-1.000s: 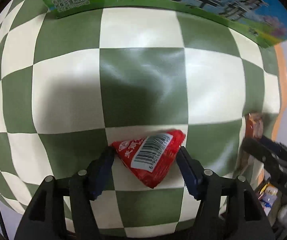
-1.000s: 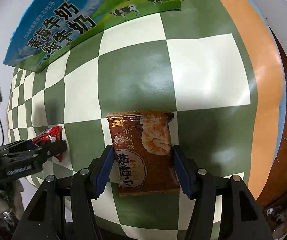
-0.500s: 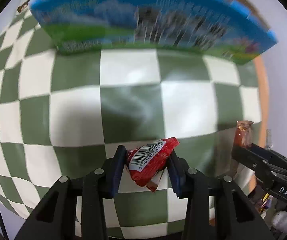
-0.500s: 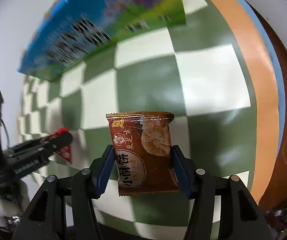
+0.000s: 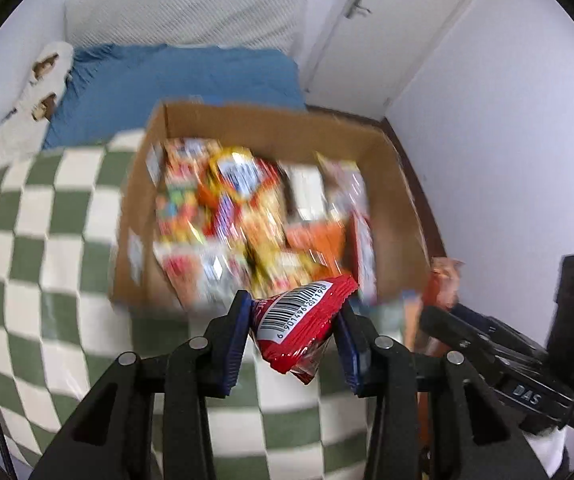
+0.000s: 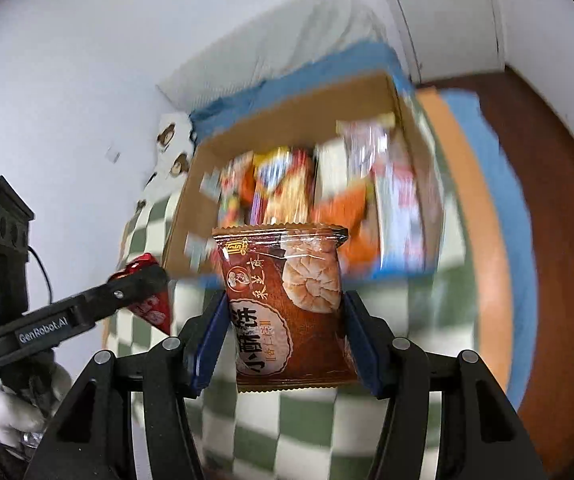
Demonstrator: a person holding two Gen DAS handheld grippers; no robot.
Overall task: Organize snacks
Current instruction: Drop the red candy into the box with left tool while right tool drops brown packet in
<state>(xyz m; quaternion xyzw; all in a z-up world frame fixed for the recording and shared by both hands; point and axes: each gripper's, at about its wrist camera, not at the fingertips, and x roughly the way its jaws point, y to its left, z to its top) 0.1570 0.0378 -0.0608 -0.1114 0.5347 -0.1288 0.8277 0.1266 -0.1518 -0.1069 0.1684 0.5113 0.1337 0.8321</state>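
My left gripper is shut on a small red snack packet with a white barcode, held in the air over the green-and-white checked cloth. My right gripper is shut on a brown pastry packet, also lifted off the cloth. Ahead of both stands an open cardboard box packed with several colourful snack packets, blurred by motion. The right gripper shows at the right of the left wrist view, and the left gripper with its red packet shows at the left of the right wrist view.
Behind the box lies a bed with a blue sheet and a white headboard. A white wall and a door stand to the right. In the right wrist view an orange cloth border meets brown floor.
Both grippers rose off the cloth with their packets; the left one closed on the red packet. The views tilted up, bringing the box's open top and the bed into sight.
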